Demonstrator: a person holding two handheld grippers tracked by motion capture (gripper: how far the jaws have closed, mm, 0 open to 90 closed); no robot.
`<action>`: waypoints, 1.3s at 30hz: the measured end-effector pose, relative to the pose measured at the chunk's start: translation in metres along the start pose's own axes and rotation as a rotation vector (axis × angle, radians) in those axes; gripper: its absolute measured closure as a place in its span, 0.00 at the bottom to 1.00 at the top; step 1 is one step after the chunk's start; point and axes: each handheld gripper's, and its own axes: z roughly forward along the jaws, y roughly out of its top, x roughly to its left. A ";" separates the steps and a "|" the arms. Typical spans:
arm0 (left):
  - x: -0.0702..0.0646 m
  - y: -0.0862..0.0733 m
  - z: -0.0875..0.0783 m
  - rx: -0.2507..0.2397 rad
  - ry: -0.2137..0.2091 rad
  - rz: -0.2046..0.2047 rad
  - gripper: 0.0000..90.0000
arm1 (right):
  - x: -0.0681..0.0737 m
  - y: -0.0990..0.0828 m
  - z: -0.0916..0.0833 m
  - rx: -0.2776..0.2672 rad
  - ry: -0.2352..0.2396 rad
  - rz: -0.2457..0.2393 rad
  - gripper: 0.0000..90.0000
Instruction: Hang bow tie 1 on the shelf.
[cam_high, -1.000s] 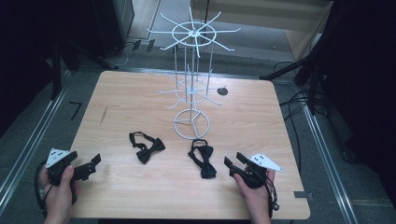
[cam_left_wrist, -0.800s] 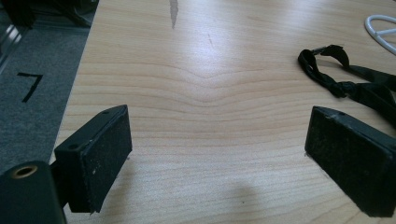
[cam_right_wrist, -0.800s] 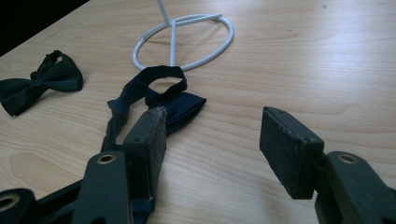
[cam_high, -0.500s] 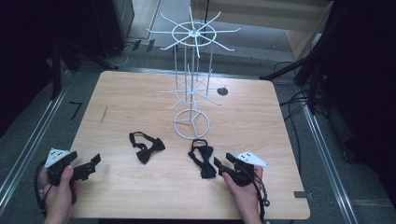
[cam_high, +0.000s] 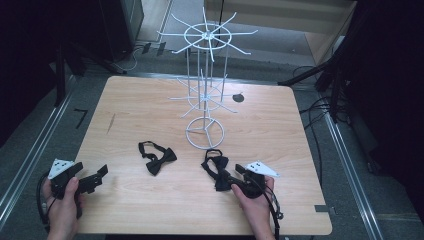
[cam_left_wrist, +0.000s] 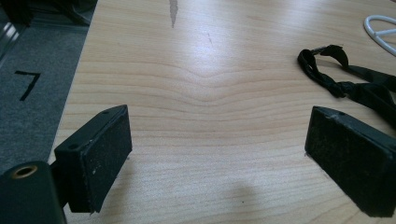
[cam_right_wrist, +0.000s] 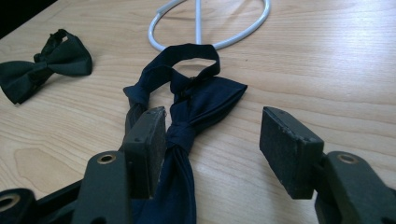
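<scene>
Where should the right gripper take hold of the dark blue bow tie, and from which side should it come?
Grip the dark blue bow tie at its narrow centre knot, probably coming level from the person's side. The right gripper already has its open jaws on either side of the knot; the wings are flat and floppy.

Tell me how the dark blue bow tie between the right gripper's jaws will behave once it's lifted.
The dark blue bow tie looks like soft cloth, so it will probably sag. Its strap loop lies slack and would likely dangle. The right gripper stands open around the knot, probably the firmest hold.
</scene>
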 end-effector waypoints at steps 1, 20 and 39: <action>0.000 0.000 0.000 0.000 0.000 0.000 0.08 | 0.001 0.000 0.001 0.003 -0.004 -0.006 0.47; 0.001 0.000 0.000 0.002 -0.005 0.000 0.08 | 0.014 0.003 0.014 0.076 -0.010 -0.017 0.58; 0.001 0.000 0.000 0.005 -0.011 0.001 0.08 | 0.023 -0.001 0.012 0.095 -0.023 -0.113 0.86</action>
